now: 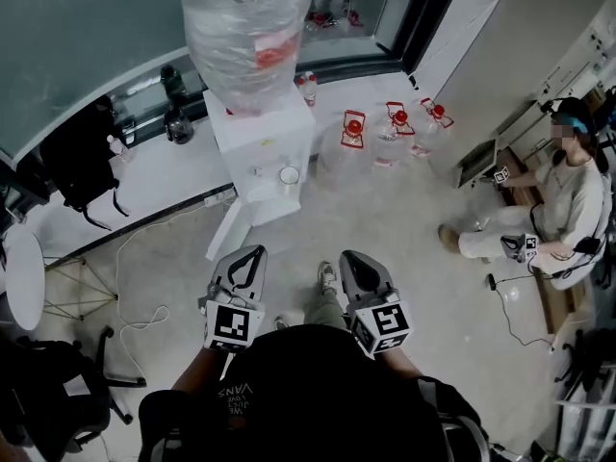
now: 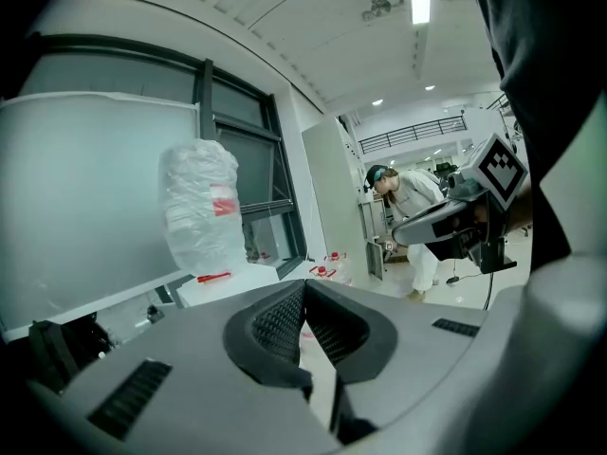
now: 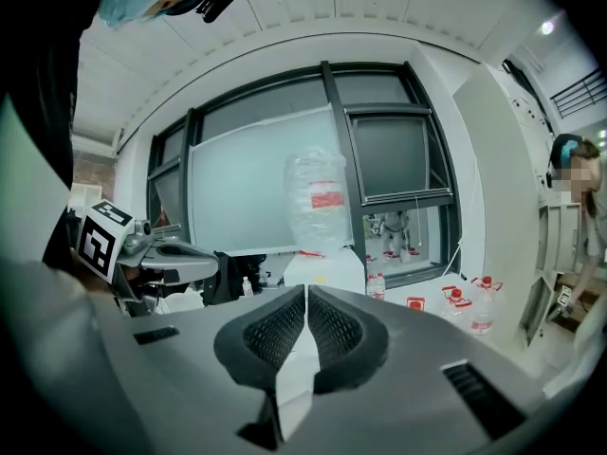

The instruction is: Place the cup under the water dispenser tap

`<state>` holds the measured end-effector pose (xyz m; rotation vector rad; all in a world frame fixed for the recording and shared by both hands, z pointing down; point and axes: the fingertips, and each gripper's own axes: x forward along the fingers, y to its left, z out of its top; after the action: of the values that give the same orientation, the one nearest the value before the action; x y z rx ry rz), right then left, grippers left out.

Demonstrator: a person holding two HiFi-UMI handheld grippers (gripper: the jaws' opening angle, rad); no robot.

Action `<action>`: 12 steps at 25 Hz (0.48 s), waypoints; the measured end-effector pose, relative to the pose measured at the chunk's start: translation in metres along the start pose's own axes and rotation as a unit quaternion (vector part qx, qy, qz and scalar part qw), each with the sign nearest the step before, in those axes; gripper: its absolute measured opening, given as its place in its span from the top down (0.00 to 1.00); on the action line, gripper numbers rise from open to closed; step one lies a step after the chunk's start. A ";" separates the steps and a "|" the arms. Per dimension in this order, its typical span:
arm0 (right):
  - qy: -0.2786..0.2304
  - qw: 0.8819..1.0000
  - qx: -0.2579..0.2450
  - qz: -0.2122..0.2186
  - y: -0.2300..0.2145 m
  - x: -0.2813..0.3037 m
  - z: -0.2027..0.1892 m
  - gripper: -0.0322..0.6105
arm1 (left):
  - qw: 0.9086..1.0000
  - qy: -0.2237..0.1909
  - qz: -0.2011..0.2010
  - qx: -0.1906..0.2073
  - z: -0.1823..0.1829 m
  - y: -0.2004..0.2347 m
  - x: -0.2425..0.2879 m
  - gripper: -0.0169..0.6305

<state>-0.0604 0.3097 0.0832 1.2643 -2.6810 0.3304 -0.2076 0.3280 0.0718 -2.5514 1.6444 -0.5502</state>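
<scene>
The white water dispenser (image 1: 262,138) stands by the window wall with a clear upturned bottle (image 1: 248,32) on top. A small white cup (image 1: 289,174) sits in its front recess below the taps. Both grippers hover well short of it, near the person's body. My left gripper (image 1: 252,256) is shut and holds nothing, and so is my right gripper (image 1: 352,261). In the left gripper view the shut pads (image 2: 303,287) point past the bottle (image 2: 201,207). In the right gripper view the shut pads (image 3: 306,292) aim at the dispenser (image 3: 327,265).
Several water jugs with red caps (image 1: 390,131) stand on the floor right of the dispenser. A person sits at the far right (image 1: 568,200). A black bag (image 1: 82,157) leans at the left wall, with a cable (image 1: 135,258) and a dark chair (image 1: 58,393) nearby.
</scene>
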 end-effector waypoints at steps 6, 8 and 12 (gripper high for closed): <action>0.005 1.000 -0.004 0.003 0.006 -0.005 0.002 0.88 | 1.000 0.006 0.007 -0.014 -0.006 -0.003 -0.019 0.94; 0.006 1.000 -0.005 0.006 0.012 -0.004 0.001 0.88 | 1.000 0.008 0.010 -0.015 -0.009 -0.001 -0.027 0.95; 0.005 1.000 -0.010 0.009 0.024 -0.005 0.000 0.88 | 1.000 0.004 0.017 -0.010 -0.010 0.001 -0.040 0.95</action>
<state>-0.0760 0.3277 0.0790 1.2293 -2.6824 0.3098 -0.2268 0.3649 0.0700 -2.5331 1.7010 -0.5437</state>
